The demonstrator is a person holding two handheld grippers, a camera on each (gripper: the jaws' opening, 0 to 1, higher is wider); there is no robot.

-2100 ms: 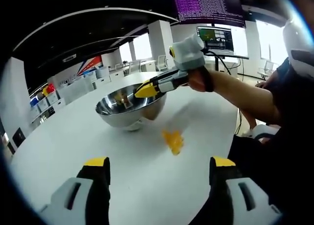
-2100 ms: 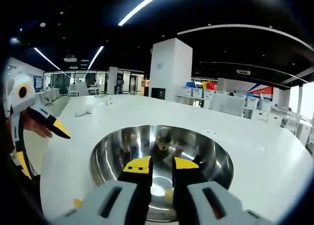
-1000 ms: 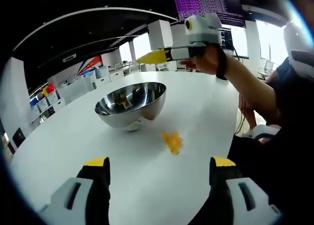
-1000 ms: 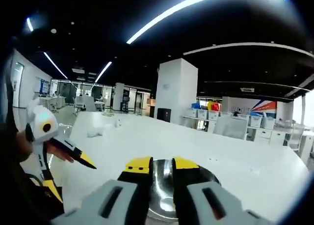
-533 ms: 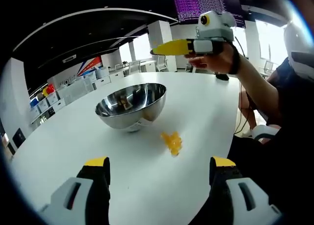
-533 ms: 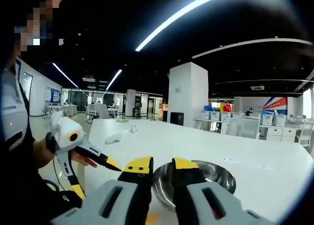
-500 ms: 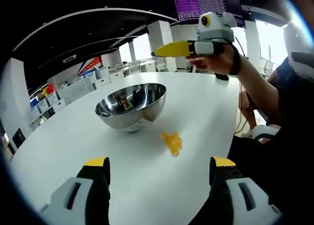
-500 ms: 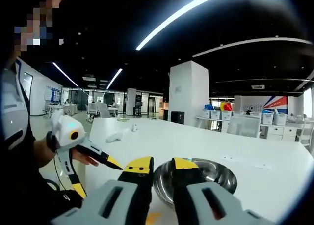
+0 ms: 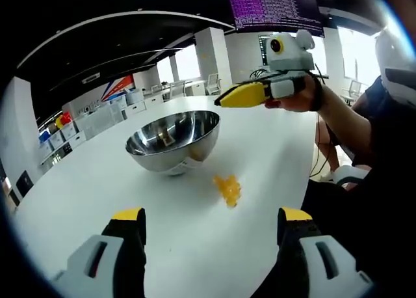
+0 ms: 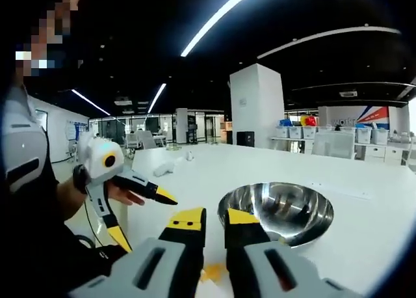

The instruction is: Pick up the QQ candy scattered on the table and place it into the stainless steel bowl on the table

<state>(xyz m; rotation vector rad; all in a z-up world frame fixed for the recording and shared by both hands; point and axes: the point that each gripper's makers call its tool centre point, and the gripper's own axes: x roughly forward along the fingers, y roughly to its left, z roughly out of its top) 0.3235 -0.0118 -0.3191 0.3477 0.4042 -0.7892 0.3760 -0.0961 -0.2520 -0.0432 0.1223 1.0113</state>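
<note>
— Since two seconds back, what has moved?
— Right tongs (image 9: 224, 101): they were dipped over the stainless steel bowl (image 9: 172, 140), and now they hang in the air off to its side, lifted clear of it and above the bench (image 9: 78, 181). Their jaws are pressed nearly together with nothing seen between them; the narrow gap shows in the right gripper view (image 10: 214, 218).
— And the bench itself?
— Big, white, rounded. The bowl stands upright on it, shiny, with small things inside that I cannot make out.
— The left tongs?
— Low over the near edge of the bench in the left gripper view (image 9: 207, 215), jaws spread wide, holding nothing. From the right gripper view they sit at the left (image 10: 144, 210), gripped by a hand (image 10: 123, 194).
— Where is the QQ candy?
— A small yellow cluster (image 9: 228, 188) lies on the bench near the bowl, apart from it, between the bowl and the left tongs.
</note>
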